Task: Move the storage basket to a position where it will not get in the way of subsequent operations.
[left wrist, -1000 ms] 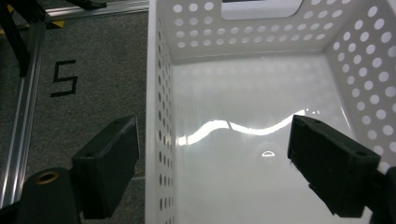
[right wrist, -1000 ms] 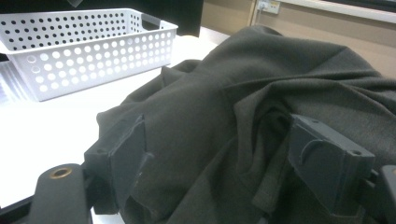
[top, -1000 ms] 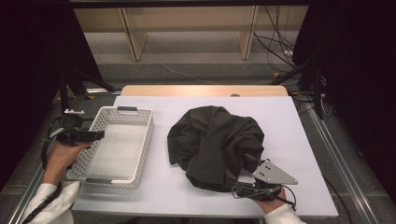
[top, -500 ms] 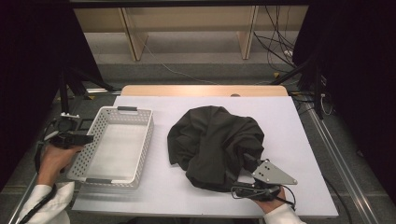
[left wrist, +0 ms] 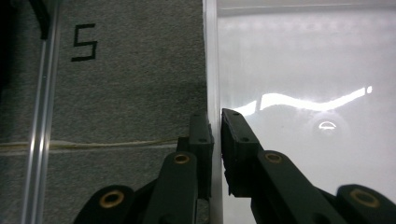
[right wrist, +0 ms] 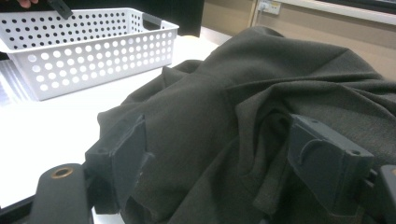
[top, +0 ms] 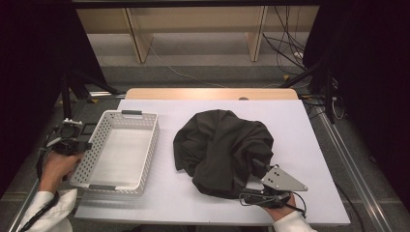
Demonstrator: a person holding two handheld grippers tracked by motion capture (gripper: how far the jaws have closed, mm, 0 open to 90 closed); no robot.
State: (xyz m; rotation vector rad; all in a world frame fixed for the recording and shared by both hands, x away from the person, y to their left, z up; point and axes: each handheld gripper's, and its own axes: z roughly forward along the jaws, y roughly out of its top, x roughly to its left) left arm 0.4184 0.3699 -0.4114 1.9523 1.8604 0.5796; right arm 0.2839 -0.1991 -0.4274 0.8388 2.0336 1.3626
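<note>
Dark garment [top: 222, 150] is lying bunched at the counter's [top: 319, 145] centre, at three o'clock of the white basket [top: 145, 145]. Left gripper [left wrist: 215, 126], having just been closing, is clamping the basket's near wall, while the right gripper [right wrist: 215, 154] is standing open astride the garment's edge, not pinching. Risk: a thin wall grip may be slipping, tipping the basket; a shallow bite may be catching one fold only.

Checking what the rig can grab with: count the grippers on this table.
2. The left gripper sits at the white basket's left rim; the right gripper is at the dark garment's near edge.
</note>
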